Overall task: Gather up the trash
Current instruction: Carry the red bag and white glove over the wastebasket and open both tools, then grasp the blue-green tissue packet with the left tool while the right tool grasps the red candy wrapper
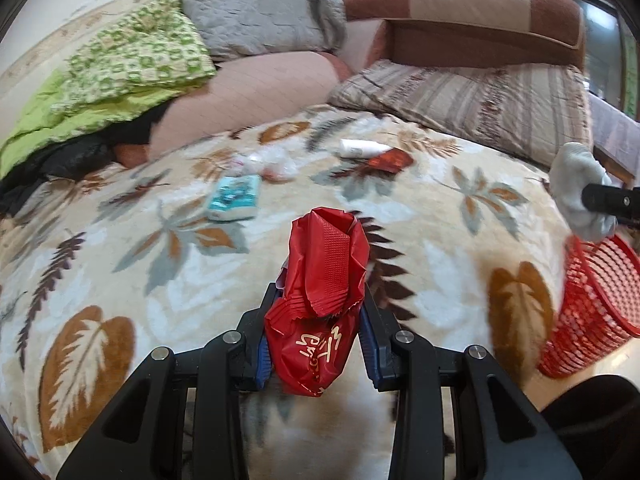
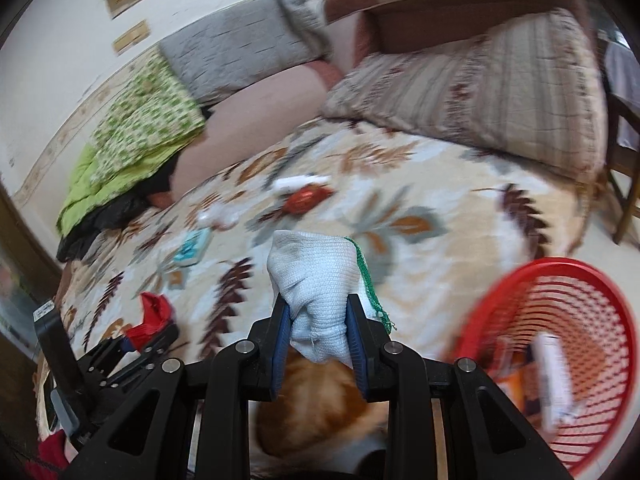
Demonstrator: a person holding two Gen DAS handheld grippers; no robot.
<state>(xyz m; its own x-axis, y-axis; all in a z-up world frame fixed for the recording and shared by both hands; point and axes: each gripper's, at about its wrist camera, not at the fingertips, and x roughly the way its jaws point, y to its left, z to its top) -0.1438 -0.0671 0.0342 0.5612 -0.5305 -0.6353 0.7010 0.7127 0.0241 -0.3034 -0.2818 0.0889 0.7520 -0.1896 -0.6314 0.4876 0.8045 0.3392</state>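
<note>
Red mesh basket (image 2: 560, 360) stands at the bed's right edge. Right gripper (image 2: 318, 328) clamps a white knit glove (image 2: 316, 280); left gripper (image 1: 316, 320) clamps a red wrapper (image 1: 320, 280). Risk: releasing early drops either short of the rim.

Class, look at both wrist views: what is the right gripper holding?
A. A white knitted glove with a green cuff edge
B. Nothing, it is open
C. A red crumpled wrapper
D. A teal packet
A: in the right wrist view the right gripper is shut on the white knitted glove; the red wrapper sits in the left gripper.
</note>
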